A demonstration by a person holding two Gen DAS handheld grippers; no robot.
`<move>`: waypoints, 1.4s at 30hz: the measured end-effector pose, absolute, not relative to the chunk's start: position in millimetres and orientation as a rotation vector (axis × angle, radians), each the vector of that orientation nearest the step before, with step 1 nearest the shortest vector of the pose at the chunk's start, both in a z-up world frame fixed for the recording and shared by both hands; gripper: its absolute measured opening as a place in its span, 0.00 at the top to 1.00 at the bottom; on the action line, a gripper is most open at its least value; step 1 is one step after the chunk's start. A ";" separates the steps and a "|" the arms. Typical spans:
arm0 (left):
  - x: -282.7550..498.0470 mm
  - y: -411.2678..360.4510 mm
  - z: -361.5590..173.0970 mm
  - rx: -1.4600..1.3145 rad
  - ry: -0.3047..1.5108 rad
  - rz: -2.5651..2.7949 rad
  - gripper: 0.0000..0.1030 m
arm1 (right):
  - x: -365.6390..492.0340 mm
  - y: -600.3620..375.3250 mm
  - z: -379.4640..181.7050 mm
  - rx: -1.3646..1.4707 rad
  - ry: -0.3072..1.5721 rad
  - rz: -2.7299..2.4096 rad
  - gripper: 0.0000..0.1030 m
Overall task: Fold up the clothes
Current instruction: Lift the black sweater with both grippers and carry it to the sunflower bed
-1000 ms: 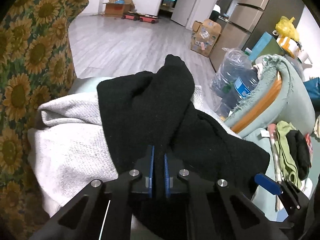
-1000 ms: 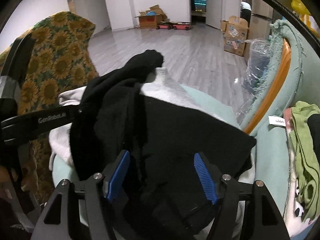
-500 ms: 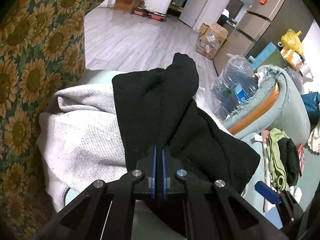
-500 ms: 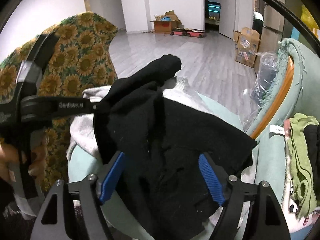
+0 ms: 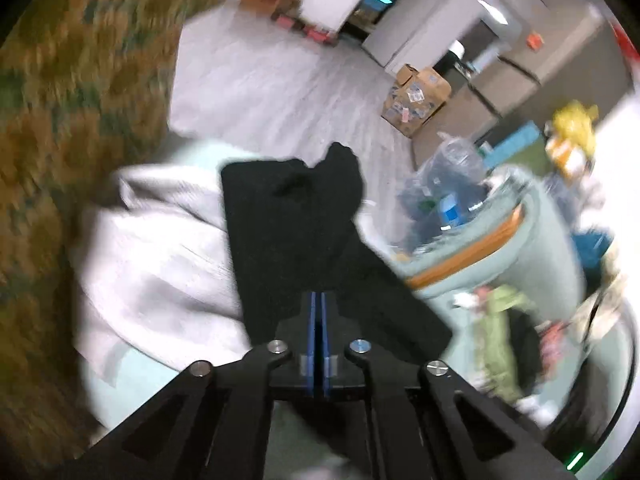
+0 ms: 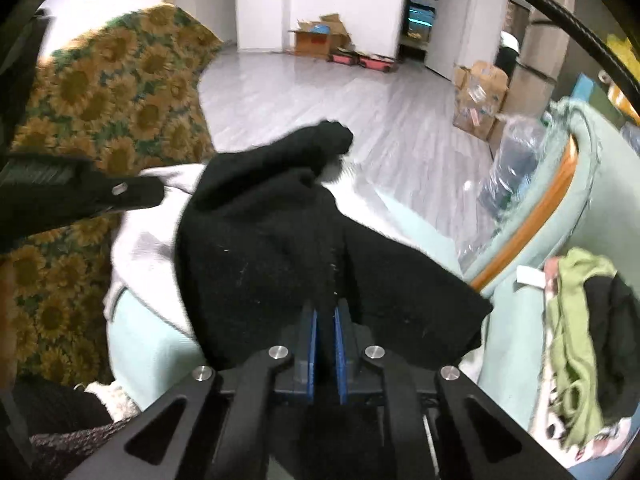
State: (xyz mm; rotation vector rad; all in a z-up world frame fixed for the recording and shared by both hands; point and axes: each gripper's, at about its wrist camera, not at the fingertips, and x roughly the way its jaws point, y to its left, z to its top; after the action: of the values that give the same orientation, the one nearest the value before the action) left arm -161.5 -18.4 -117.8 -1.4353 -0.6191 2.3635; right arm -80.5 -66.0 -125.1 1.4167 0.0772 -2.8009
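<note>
Half a second back the right hand-held gripper point(image 6: 325, 312) had its blue pads spread wide on either side of the black garment point(image 6: 280, 240); now they are pressed in on a ridge of that cloth, pinching it at the near edge. Over the same moment the left hand-held gripper point(image 5: 319, 300) has swung, leaving its view smeared, and its pads stay pressed flat together at the garment's point(image 5: 292, 232) near edge; whether any fabric sits between them I cannot tell.

That garment lies bunched on a white knitted cloth point(image 6: 140, 248), which is spread over a pale green cushion point(image 6: 148, 352). One dark corner pokes up at the far end, toward the grey floor point(image 6: 320, 92). From the right camera, the left tool's black arm point(image 6: 80, 192) reaches in from the left, its tip beside the garment's left side.

To the left stands a sunflower-print cover point(image 6: 100, 92). To the right, a green-padded chair back with an orange wooden rim point(image 6: 532, 216) curves up, and beyond it, nearer the right edge, sits a heap of green and dark clothes point(image 6: 576, 320). Cardboard boxes point(image 6: 480, 96) stand far across the floor.
</note>
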 end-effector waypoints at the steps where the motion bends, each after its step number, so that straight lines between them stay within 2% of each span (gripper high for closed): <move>1: -165.7 -18.1 -116.3 -1.464 -0.680 2.315 0.75 | -77.5 -66.8 -119.2 1.406 0.071 -2.778 0.93; 2: -169.1 -11.8 -114.1 -1.508 -0.687 2.268 0.63 | -71.3 -66.2 -111.4 1.366 0.032 -2.744 0.93; 3: -172.4 -5.2 -111.9 -1.551 -0.690 2.220 0.37 | -66.4 -66.3 -107.0 1.349 0.020 -2.727 0.93; 4: -175.0 5.6 -108.3 -1.573 -0.678 2.162 0.24 | -61.6 -67.7 -103.5 1.344 0.021 -2.711 0.93; 8: -179.4 39.5 -106.7 -1.638 -0.549 2.084 0.24 | -42.4 -73.4 -101.2 1.322 -0.048 -2.651 0.93; 11: -181.4 59.7 -130.2 -1.812 -0.452 1.980 0.25 | -28.5 -76.7 -105.0 1.316 -0.076 -2.636 0.94; 12: -178.6 61.1 -138.7 -1.861 -0.436 1.959 0.33 | -28.1 -76.0 -104.8 1.314 -0.087 -2.630 0.94; 13: -175.8 62.3 -147.0 -1.908 -0.420 1.939 0.51 | -27.7 -75.3 -104.8 1.312 -0.096 -2.625 0.94; 14: -173.0 61.2 -151.4 -1.944 -0.395 1.960 0.61 | -26.2 -74.1 -106.1 1.320 -0.096 -2.622 0.94; 15: -171.3 55.6 -155.7 -1.984 -0.415 1.996 0.83 | -24.3 -72.8 -107.6 1.329 -0.096 -2.619 0.94; 16: -170.2 47.2 -158.9 -2.004 -0.473 2.014 0.91 | -19.1 -70.4 -110.5 1.337 -0.084 -2.626 0.94; 18: -168.3 32.0 -158.8 -2.006 -0.577 2.040 0.92 | -8.6 -65.5 -116.4 1.353 -0.060 -2.640 0.89; 19: -167.2 25.3 -155.2 -1.987 -0.620 2.048 0.92 | -3.3 -63.1 -119.3 1.362 -0.048 -2.646 0.81; 20: -166.2 18.6 -151.7 -1.968 -0.662 2.057 0.92 | 1.9 -60.6 -122.2 1.370 -0.036 -2.653 0.55; 21: -165.2 11.9 -148.1 -1.948 -0.705 2.064 0.92 | 7.2 -58.2 -125.1 1.378 -0.024 -2.660 0.36; 23: -164.6 4.1 -131.7 -1.888 -0.744 2.074 0.92 | 17.7 -53.3 -131.0 1.394 0.000 -2.673 0.20; 24: -164.4 1.4 -126.0 -1.864 -0.764 2.076 0.92 | 22.8 -50.9 -134.5 1.404 0.010 -2.680 0.18; 29: -165.1 -13.9 -96.3 -1.797 -0.757 2.139 0.92 | 9.3 -48.6 -166.3 1.473 -0.044 -2.732 0.18; 38: -163.9 -25.9 -82.5 -1.789 -0.798 2.151 0.92 | -49.4 -46.9 -166.2 1.490 0.170 -2.892 0.17; 39: -162.9 -24.9 -82.0 -1.786 -0.799 2.149 0.92 | -51.6 -45.0 -165.9 1.479 0.164 -2.877 0.20; 40: -161.1 -24.6 -81.5 -1.781 -0.802 2.156 0.92 | -54.5 -42.0 -166.5 1.466 0.132 -2.837 0.29; 41: -159.3 -24.3 -81.0 -1.776 -0.805 2.164 0.92 | -56.4 -41.5 -166.0 1.475 0.103 -2.815 0.67; 42: -157.4 -24.0 -80.5 -1.771 -0.808 2.171 0.92 | -58.3 -40.9 -165.4 1.483 0.073 -2.793 0.75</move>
State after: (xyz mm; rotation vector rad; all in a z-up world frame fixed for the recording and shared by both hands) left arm -157.4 -24.0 -80.5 -1.7708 -0.8078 2.1711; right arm -58.3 -40.9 -165.4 1.4835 0.0728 -2.7935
